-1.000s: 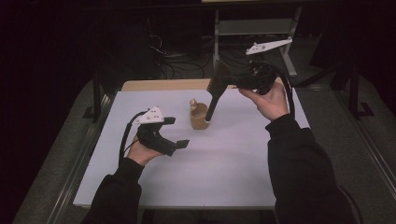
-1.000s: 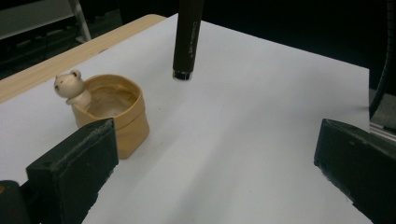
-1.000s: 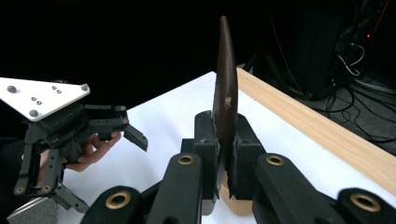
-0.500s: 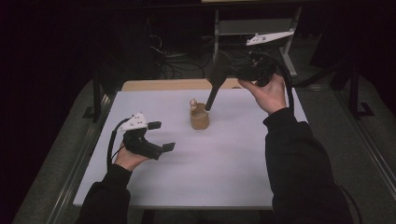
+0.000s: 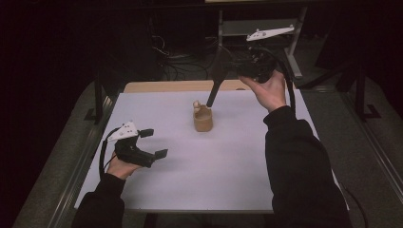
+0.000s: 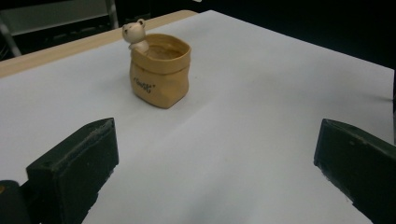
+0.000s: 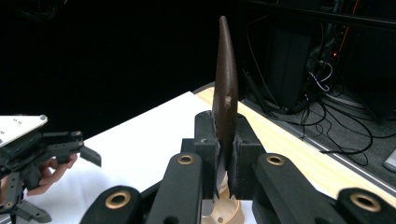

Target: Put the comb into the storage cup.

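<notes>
Looking down from the high view, the right claw (image 5: 223,64) clamps a dark brown spatula (image 5: 216,78) whose tip hangs just above the tan bear pot (image 5: 203,118) mid-worktop (image 5: 237,166); the left claw (image 5: 152,142) rests spread near the left edge. Its own view shows jaws wide apart, pot (image 6: 159,70) beyond. The right claw's view shows jaws pinching the spatula (image 7: 225,88) upright.

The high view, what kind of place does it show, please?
Probably a lab or recording workspace, not a home. A table with a plain white top stands in a dark room, tangled cables lie on the floor behind it, and a person holds a left gripper and right gripper.
</notes>
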A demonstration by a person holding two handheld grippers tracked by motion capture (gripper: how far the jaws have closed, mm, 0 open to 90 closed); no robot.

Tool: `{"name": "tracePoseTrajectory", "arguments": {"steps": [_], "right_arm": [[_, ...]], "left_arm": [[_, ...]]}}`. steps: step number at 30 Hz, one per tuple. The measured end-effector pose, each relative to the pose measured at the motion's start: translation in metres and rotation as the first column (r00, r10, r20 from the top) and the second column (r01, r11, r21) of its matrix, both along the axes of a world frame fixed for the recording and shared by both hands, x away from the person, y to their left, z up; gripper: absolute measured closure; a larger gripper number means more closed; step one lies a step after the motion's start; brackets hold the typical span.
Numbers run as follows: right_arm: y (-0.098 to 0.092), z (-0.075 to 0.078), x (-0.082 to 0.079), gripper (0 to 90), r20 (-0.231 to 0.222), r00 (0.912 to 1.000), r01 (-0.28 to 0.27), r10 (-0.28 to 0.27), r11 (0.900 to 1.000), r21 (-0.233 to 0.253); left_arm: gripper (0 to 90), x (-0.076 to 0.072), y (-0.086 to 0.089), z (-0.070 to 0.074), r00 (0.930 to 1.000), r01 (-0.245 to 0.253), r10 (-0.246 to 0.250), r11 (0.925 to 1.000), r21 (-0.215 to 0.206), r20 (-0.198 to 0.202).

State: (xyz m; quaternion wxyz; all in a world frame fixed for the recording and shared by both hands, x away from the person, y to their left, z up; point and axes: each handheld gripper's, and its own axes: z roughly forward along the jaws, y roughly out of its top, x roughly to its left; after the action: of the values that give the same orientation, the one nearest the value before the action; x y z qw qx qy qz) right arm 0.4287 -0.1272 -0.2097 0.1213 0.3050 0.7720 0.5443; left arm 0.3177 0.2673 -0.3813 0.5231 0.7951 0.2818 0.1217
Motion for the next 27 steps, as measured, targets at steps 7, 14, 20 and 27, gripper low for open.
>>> {"name": "tracePoseTrajectory", "arguments": {"steps": [7,14,20,27], "right_arm": [[0.005,-0.008,0.009,83.0,-0.003,1.0,0.007,-0.007,1.0,-0.012],[0.007,-0.013,0.016,83.0,-0.001,1.0,0.008,-0.008,1.0,-0.018],[0.009,-0.019,0.021,83.0,-0.009,0.9999,0.01,-0.01,1.0,-0.021],[0.01,-0.028,0.026,83.0,-0.028,0.9996,0.01,-0.011,1.0,-0.021]], "left_arm": [[0.0,-0.007,0.016,-0.008,0.999,-0.042,0.043,0.9984,-0.037,0.012],[0.0,-0.012,0.028,-0.012,0.9971,-0.075,0.075,0.9959,-0.051,0.013],[0.0,-0.014,0.034,-0.017,0.9968,-0.078,0.079,0.9953,-0.057,0.017],[0.0,-0.017,0.042,-0.023,0.9945,-0.097,0.099,0.9936,-0.059,0.035]]}}
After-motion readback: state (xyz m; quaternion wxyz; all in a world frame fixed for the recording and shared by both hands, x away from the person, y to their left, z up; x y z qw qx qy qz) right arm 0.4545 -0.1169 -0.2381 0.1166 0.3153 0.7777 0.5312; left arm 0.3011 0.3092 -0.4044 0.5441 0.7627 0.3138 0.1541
